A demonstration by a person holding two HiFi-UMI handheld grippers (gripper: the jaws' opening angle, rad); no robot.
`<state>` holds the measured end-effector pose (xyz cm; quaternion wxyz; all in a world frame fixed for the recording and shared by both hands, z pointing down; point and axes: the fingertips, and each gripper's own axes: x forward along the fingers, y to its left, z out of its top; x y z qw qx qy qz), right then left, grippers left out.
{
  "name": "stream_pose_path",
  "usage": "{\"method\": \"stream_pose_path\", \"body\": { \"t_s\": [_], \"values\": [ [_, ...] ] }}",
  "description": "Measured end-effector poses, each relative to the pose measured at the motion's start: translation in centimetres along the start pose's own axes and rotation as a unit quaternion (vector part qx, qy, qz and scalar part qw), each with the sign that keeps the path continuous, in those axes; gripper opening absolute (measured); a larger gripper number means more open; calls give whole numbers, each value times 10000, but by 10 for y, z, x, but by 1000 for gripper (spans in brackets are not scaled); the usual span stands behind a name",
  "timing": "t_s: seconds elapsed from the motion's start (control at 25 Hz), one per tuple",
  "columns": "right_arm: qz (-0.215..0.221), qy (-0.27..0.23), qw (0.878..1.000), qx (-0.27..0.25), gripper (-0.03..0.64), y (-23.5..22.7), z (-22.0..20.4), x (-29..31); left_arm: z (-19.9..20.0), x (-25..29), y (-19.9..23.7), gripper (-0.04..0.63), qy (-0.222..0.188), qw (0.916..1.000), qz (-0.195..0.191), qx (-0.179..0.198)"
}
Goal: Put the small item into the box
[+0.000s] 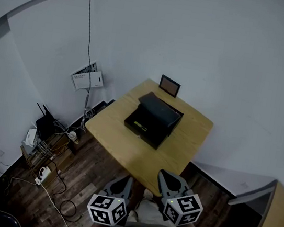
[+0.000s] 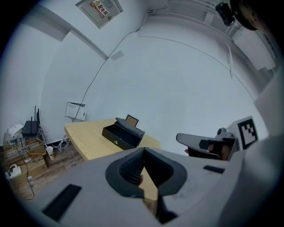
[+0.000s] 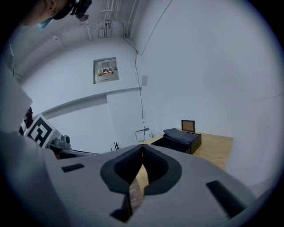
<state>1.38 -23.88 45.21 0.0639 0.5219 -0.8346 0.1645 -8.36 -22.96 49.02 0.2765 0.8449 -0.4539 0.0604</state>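
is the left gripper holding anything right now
No, the left gripper has its jaws closed together with nothing between them, and it is well short of the black box.

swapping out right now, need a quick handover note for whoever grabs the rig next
Left tongs: shut, empty, held low by the body, short of the table.
Right tongs: shut, empty, also short of the table.
Black box: open on the table, something dark grey lying across its back.
Small framed item: upright behind the box at the far edge; probably the piece to move.
Done: nothing yet.
Left: pick up the item and place it in the box.
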Motion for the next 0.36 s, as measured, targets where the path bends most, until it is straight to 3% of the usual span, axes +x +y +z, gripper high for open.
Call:
{"method": "stream_pose_path", "body": {
  "t_s": [0.36],
  "values": [
    [-11, -40, 9999, -105, 0, 2, 6, 2, 5, 5, -1, 2, -26, 10000, -74, 12]
  ]
}}
